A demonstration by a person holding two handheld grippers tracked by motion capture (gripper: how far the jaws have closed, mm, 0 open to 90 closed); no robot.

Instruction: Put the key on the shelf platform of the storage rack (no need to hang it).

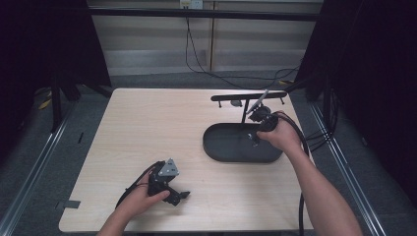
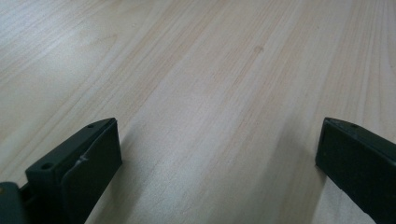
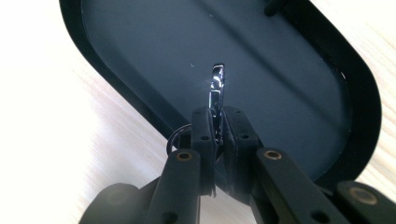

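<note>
The right claw [image 3: 215, 122] has its jaws clamped tight on a small chrome clip [image 3: 217, 88], a shiny metal piece with a ring [image 3: 175, 137] hanging off its lower end, and it holds that clip above the floor of the dark oval tray [image 3: 359, 93]. In the right gripper view the clip's long axis runs straight out ahead of the jaws, its free tip pointing deeper into the tray. From the high view, the right claw [image 1: 256, 136] sits over the tray's right half [image 1: 216, 150], with the black T-shaped stand [image 1: 244, 97] rising just behind it, its crossbar farther from the person and higher up. So the bar lies up and away from the clip, and my read is that any hanging move has to lift and go forward. The left claw [image 1: 178, 195] rests well apart on the desk [image 1: 147, 128], jaws spread wide with nothing between them, so the right hand is clearly the nearer one.
</note>
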